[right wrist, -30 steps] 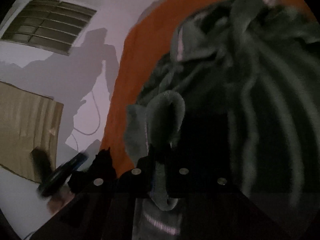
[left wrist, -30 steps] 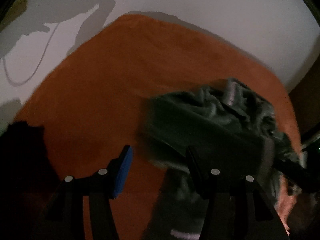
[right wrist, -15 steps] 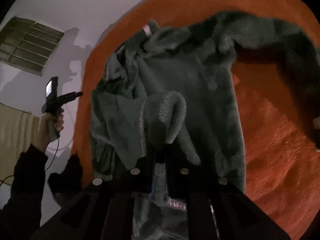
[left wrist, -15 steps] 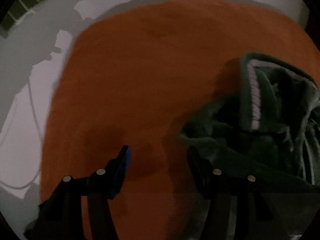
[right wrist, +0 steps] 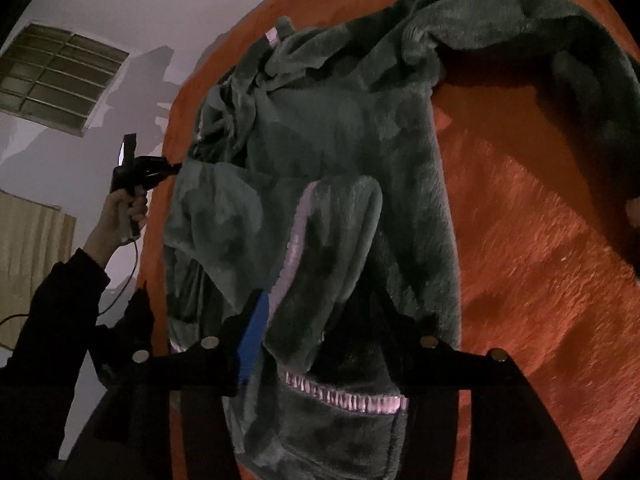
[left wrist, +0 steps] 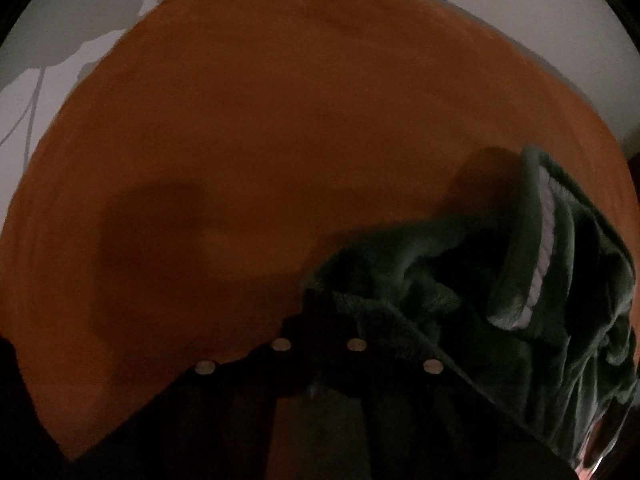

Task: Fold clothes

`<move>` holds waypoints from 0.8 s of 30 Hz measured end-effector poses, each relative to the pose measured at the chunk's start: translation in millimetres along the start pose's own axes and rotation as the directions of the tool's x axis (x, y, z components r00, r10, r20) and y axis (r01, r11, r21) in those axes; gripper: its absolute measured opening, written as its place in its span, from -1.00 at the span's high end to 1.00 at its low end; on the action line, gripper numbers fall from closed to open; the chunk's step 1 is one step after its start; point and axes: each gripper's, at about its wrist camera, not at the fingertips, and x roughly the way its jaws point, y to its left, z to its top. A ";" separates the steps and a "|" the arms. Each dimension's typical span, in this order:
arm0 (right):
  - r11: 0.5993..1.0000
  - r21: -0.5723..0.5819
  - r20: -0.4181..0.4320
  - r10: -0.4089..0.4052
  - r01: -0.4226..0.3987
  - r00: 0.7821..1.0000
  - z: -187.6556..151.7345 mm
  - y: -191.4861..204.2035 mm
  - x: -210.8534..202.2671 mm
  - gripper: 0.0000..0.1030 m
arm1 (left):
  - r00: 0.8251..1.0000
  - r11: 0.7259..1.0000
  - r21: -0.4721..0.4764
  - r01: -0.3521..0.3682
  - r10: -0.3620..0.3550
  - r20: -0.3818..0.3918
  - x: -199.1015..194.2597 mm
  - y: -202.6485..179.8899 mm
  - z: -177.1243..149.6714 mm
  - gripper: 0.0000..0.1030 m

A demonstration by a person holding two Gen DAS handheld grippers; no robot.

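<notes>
Since a moment ago the left gripper (left wrist: 320,320) has pressed its fingers together on the fleece (right wrist: 332,152) edge, while the right gripper (right wrist: 320,320) has spread, a fold of fleece draped loose between its fingers. Dark green and plushy, the fleece lies crumpled on the orange blanket (right wrist: 520,280), toward its left edge, one sleeve (right wrist: 520,20) trailing along the far edge. A pale ribbed zipper band (right wrist: 344,400) shows near the camera. The person's hand (right wrist: 120,216) grips the left handle.

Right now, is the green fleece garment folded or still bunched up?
Bunched up, not folded. The green fleece garment lies crumpled on the orange blanket, one sleeve flung out, its hem between the right gripper's open jaws.
</notes>
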 end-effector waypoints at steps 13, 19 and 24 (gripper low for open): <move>1.000 -0.004 -0.071 -0.007 0.006 0.997 -10.3 -6.3 18.6 0.00 | 0.970 0.939 -0.252 0.232 -0.242 -0.009 17.1 72.6 -2.9 -0.49; 1.000 0.005 -0.084 -0.020 0.020 0.996 -11.8 -9.5 25.2 0.00 | 0.988 0.991 -0.021 0.128 -0.126 0.092 7.1 43.7 -26.3 0.85; 0.999 0.015 -0.073 -0.041 0.043 0.996 -11.7 -13.1 23.4 0.00 | 0.952 0.966 0.076 -0.248 0.228 0.206 -5.3 21.0 -29.0 0.85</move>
